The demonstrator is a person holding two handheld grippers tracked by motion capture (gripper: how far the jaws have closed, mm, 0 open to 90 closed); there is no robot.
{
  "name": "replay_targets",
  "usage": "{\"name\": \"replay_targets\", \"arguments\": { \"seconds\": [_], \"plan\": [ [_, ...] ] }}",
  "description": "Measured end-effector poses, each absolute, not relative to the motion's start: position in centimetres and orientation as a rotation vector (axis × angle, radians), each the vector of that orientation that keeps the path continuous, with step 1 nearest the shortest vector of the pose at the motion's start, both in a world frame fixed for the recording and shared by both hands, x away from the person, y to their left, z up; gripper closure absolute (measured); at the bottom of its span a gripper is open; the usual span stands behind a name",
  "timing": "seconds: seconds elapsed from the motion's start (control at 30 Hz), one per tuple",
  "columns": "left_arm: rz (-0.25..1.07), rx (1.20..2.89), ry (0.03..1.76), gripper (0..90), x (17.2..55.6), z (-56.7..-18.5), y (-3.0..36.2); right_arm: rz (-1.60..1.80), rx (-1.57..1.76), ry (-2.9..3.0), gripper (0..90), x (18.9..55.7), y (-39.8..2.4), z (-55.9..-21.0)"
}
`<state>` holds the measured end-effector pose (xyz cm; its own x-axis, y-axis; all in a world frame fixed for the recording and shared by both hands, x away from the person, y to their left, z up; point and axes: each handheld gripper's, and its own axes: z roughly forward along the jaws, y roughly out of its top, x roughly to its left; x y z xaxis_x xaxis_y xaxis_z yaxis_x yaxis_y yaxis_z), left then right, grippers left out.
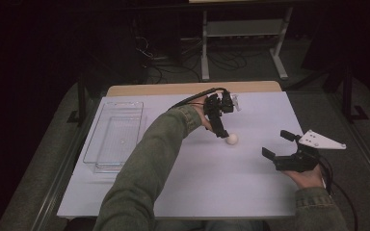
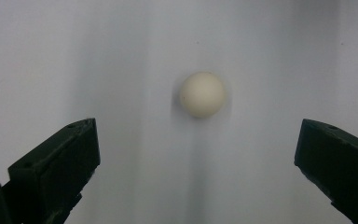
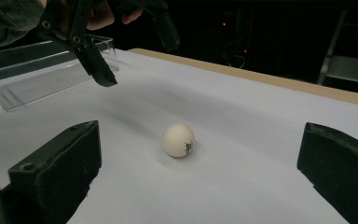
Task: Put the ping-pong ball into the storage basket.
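Hovering over the ball point(image 1: 231, 139), the left gripper point(image 1: 220, 126) has its fingers point(image 2: 56, 172) spread wide, nothing between them; ball sits centred in the gap ahead in the left gripper view, not touched. Ball is round, so no long axis & no real heading; only cue is a small dark print mark point(image 3: 188, 148), facing the right gripper's camera, low on the side. Matte cream-white shell, smooth.

Left fingers point down & slightly toward the person, tips just above & behind the ball. Left hand is bent at the wrist, forearm in a green-olive sleeve point(image 1: 144, 168) reaching diagonally across the table point(image 1: 212, 187) from bottom centre.

Right gripper point(image 1: 279, 147) rests low near the table's right edge, fingers point(image 3: 60, 172) also wide apart, empty, aimed left toward the ball, well apart from it. Grey three-cornered plate on top; hand grips from below, cable trailing back.

Table top is flat pale white w/ a tan wood strip at the far edge. Clear plastic tray point(image 1: 113, 134), rectangular, sits at the left, apart from the ball.
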<state>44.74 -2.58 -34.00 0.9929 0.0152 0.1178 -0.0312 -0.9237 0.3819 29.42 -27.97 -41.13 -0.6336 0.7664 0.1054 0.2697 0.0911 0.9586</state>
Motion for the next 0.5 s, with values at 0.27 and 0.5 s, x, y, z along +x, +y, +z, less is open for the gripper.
{"name": "replay_targets", "arguments": {
  "seconds": [0.27,0.5],
  "plan": [
    [0.151,2.741,-0.031,0.0,44.58,-34.6,-3.46,1.561,1.013,1.954,0.0,29.43,-27.94,-41.17],
    [0.146,2.747,-0.027,0.0,44.73,-35.01,-3.67,1.565,1.013,1.951,0.0,29.39,-28.0,-41.14]
  ]
}}
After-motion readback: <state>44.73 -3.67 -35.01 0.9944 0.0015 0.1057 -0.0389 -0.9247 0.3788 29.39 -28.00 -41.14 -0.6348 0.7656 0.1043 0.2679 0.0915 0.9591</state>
